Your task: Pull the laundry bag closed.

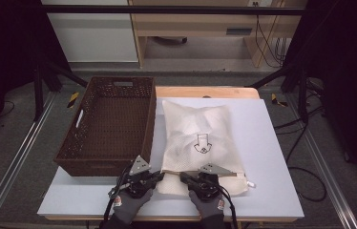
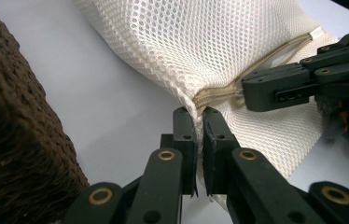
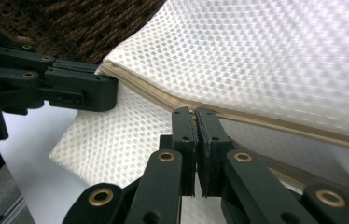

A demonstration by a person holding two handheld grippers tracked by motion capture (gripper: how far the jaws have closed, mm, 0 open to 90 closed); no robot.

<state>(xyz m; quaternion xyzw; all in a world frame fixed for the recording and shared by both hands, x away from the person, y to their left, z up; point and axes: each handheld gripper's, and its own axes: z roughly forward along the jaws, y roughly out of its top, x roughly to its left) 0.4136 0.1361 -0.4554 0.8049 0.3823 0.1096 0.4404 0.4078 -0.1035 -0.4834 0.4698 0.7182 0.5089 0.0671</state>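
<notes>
With the white mesh bag [image 1: 196, 138] lying flat on the desk [image 1: 272, 157] just beside the woven basket [image 1: 107, 125], the left tool [image 1: 159, 176] and right tool [image 1: 184, 177] were each clamped on its beige zipper edge [image 3: 256, 122], so the grasp step appeared complete and the next move called for an even, two-handed lift toward the basket.

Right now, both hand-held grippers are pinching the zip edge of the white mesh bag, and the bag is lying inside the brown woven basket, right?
Not quite. The white mesh bag lies on the pale board beside the brown woven basket, not inside it, as the high view shows. The rest holds: the left hand-held gripper and right hand-held gripper both pinch its zip edge.
</notes>
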